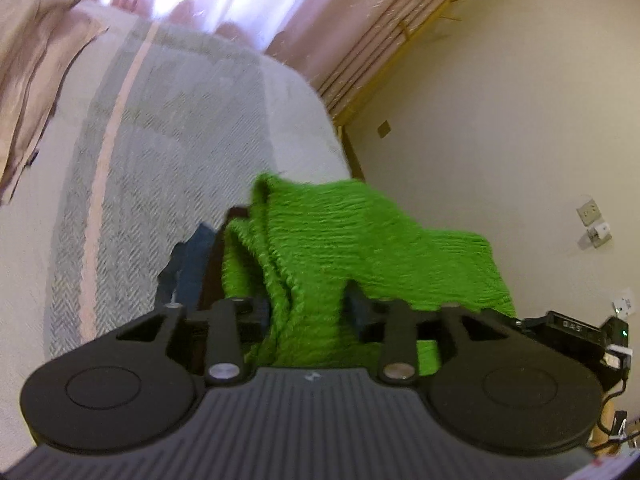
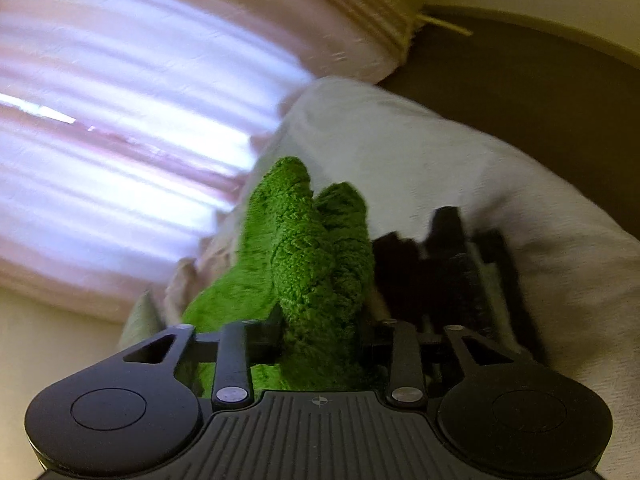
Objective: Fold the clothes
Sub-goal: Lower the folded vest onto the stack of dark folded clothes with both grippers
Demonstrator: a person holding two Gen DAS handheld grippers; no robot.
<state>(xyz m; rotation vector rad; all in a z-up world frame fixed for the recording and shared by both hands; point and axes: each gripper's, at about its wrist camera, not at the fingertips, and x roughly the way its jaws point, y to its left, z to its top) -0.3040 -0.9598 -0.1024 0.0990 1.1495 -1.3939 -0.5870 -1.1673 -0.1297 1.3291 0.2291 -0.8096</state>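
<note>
Daylight glares through the sheer pink curtains (image 2: 120,120) at ten o'clock, motion-smeared; fisheye edges bend and darken.

This is looking like a bedroom in a home. A bed (image 1: 192,120) with a grey patterned cover is filling the room, pink curtains (image 1: 320,12) are hanging over a bright window, and wall sockets (image 1: 592,220) are sitting on the cream wall (image 1: 500,100).

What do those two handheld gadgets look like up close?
Both are matte black plastic. The left gripper and right gripper each show a ribbed centre plate flanked by two round discs, with linkage bars on silver rivets leading forward to the jaws. A small crosshair mark sits on the right one's plate.
</note>
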